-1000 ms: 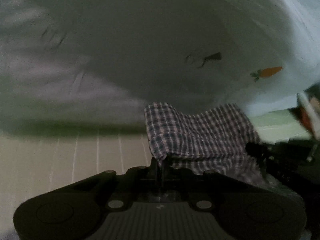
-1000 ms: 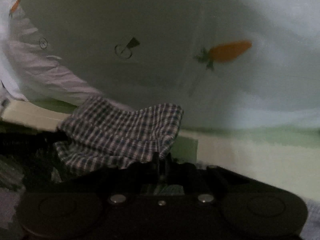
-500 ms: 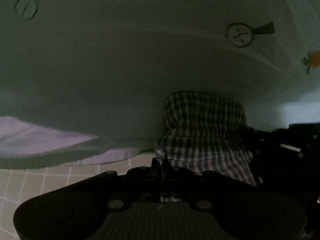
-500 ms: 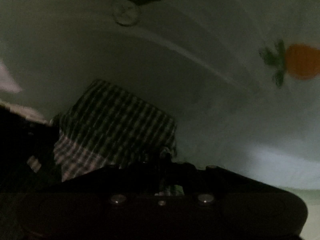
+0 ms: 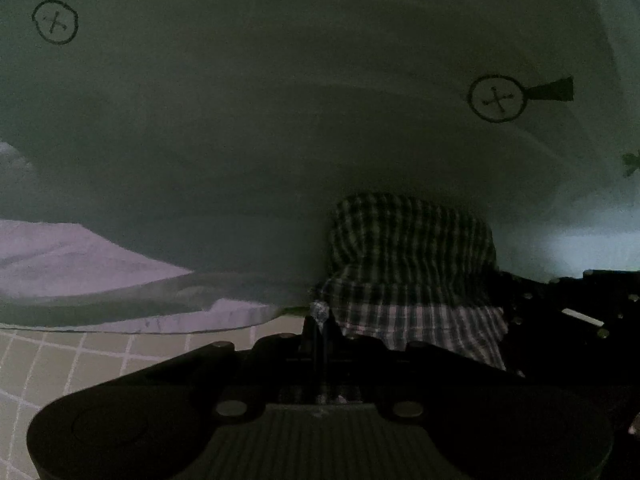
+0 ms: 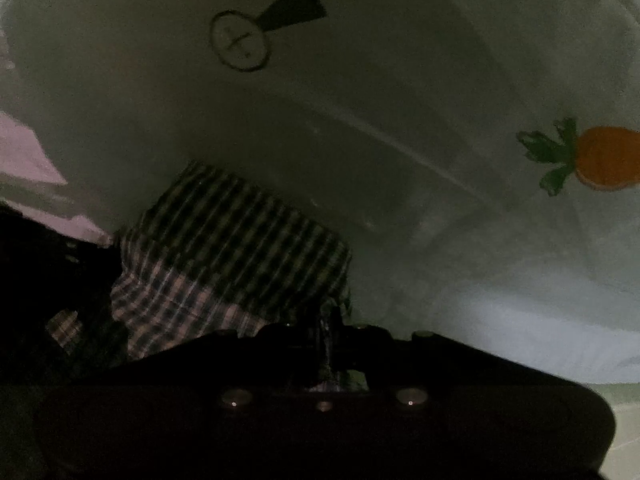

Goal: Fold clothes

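Observation:
A white garment [image 5: 280, 120] printed with carrots and round black marks arches over both views and fills them. It has a checked edge [image 5: 412, 264] that bunches between the two grippers. My left gripper [image 5: 320, 316] is shut on the left corner of this edge. In the right wrist view, my right gripper [image 6: 332, 316] is shut on the right corner of the checked edge [image 6: 228, 256], with a printed carrot [image 6: 600, 156] to its right. Each gripper appears in the other's view as a dark shape close by.
A pale mat with a white grid [image 5: 80, 360] lies under the left gripper, and the garment's lilac-lit lower edge [image 5: 60, 260] rests on it. A pale green surface [image 6: 624, 400] shows at the right wrist view's lower right. Both views are dim under the cloth.
Both grippers sank and moved forward with the checked edge. The white cloth now lies closer over them and the views have darkened. Hardly anything moved over the last half second.

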Demonstrator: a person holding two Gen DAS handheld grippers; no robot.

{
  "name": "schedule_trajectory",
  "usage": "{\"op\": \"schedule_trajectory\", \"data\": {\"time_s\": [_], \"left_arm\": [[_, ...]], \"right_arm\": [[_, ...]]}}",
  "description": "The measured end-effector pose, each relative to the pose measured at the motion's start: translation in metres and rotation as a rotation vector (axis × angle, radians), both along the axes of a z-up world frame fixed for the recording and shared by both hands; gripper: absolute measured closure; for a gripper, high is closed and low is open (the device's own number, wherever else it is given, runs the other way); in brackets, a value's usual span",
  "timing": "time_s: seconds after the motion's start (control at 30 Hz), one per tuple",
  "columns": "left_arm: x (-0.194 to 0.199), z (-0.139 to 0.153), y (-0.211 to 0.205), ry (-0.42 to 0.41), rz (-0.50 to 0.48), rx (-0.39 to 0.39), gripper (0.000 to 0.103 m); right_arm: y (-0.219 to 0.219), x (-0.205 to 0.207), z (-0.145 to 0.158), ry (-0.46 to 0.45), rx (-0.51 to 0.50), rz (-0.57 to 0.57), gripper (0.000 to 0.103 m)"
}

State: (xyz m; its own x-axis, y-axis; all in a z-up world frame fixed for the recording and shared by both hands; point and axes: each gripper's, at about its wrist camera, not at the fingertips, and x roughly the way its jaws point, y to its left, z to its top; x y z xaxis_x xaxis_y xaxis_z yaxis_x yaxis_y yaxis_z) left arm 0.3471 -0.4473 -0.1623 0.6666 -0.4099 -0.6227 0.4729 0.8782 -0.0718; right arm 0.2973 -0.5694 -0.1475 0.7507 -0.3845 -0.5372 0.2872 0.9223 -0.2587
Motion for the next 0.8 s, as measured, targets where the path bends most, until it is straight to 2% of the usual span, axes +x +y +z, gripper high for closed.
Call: {"op": "schedule_trajectory", "data": {"time_s": [0.17, 0.23, 0.27, 0.3, 0.33, 0.37, 0.4, 0.43, 0.47, 0.5, 0.67, 0.8], "left_arm": [[-0.003, -0.003, -0.003, -0.030, 0.005, 0.022, 0.098], [-0.010, 0.000, 0.003, -0.037, 0.017, 0.036, 0.092], [-0.016, 0.006, 0.007, -0.043, 0.023, 0.049, 0.086], [-0.023, 0.012, 0.011, -0.048, 0.029, 0.061, 0.079], [-0.034, 0.023, 0.021, -0.061, 0.035, 0.052, 0.074], [-0.046, 0.033, 0.032, -0.061, 0.044, 0.031, 0.059], [-0.059, 0.044, 0.044, -0.058, 0.055, 0.010, 0.047], [-0.075, 0.056, 0.062, -0.054, 0.064, -0.017, 0.042], [-0.093, 0.066, 0.081, -0.046, 0.076, -0.023, 0.036], [-0.111, 0.075, 0.100, -0.037, 0.087, -0.024, 0.035], [-0.221, 0.086, 0.183, 0.063, 0.173, 0.037, 0.033], [-0.296, 0.061, 0.215, 0.168, 0.215, 0.120, 0.032]], "right_arm": [[-0.010, 0.010, 0.000, 0.005, 0.001, -0.002, 0.099], [-0.012, 0.004, 0.002, 0.007, 0.004, 0.000, 0.097], [-0.013, -0.002, 0.003, 0.009, 0.005, 0.002, 0.083], [-0.014, -0.009, 0.007, 0.008, 0.003, -0.004, 0.074], [-0.017, -0.022, 0.015, -0.002, 0.000, -0.015, 0.053], [-0.020, -0.041, 0.026, -0.027, 0.008, -0.026, 0.035], [-0.024, -0.064, 0.037, -0.058, 0.023, -0.044, 0.027], [-0.028, -0.090, 0.048, -0.089, 0.049, -0.069, 0.018], [-0.033, -0.120, 0.058, -0.113, 0.090, -0.099, 0.015], [-0.035, -0.149, 0.063, -0.110, 0.124, -0.124, 0.015], [-0.028, -0.304, 0.072, -0.008, 0.229, -0.221, 0.016], [-0.010, -0.391, 0.053, 0.091, 0.315, -0.260, 0.024]]}}
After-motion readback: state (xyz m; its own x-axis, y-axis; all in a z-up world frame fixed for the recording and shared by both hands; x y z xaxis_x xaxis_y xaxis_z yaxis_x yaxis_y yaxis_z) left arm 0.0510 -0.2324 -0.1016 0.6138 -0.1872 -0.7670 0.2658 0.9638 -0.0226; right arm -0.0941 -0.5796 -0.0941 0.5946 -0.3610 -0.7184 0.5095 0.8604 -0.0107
